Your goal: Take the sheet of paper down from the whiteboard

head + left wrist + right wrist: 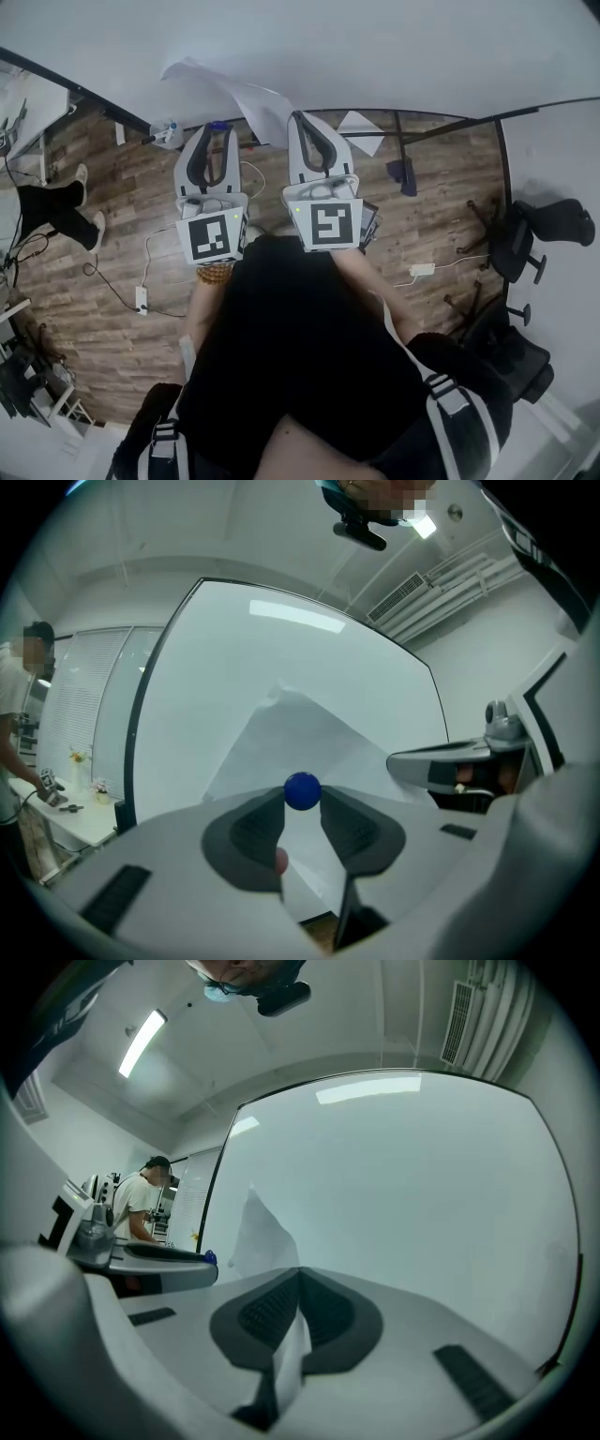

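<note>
The left gripper (302, 803) and the right gripper (298, 1277) pointed level, side by side. The left jaws pinched a blue ball (302, 790) at their tips; the right jaws were clamped together on the sheet of paper (292, 1354).

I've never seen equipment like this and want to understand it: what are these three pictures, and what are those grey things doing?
A person stands at a whiteboard with hand-operated tongs in each hand. The head view looks down from a camera on their head. The other two views come from cameras riding on the tongs. The left tongs pinch a blue ball, probably a magnet, in front of the sheet of paper. The right tongs are closed on the paper's edge.
</note>
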### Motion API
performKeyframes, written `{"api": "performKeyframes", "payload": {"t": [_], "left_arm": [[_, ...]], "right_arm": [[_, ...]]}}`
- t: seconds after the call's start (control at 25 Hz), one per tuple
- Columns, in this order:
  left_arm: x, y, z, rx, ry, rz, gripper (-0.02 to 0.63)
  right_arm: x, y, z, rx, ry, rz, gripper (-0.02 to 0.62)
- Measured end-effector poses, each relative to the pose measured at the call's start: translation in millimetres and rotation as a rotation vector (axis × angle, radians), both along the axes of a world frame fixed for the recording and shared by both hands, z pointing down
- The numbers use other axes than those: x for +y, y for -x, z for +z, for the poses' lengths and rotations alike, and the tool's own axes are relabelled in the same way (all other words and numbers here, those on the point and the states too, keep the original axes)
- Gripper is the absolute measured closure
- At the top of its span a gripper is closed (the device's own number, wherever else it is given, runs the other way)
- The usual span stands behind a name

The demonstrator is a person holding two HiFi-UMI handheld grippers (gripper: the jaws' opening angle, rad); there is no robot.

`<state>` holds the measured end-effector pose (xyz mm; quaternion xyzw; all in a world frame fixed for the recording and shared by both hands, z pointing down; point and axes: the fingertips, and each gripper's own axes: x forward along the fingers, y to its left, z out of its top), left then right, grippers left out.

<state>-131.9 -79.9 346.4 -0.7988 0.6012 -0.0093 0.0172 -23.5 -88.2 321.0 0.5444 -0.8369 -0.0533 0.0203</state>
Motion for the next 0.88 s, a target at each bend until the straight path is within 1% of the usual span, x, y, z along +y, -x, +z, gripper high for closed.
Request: {"api": "performKeyframes", "payload": {"t": [0.32, 0.88], "left_arm": [[2, 2, 2, -0.003, 0.001, -0.002, 0.48], [3, 5, 3, 0.003, 0.006, -0.013, 0.48]], "right_arm": [[1, 1, 0, 0.008, -0.005, -0.002, 0.598], [3, 4, -9, -0.007, -0.011, -0.007, 0.598]]}}
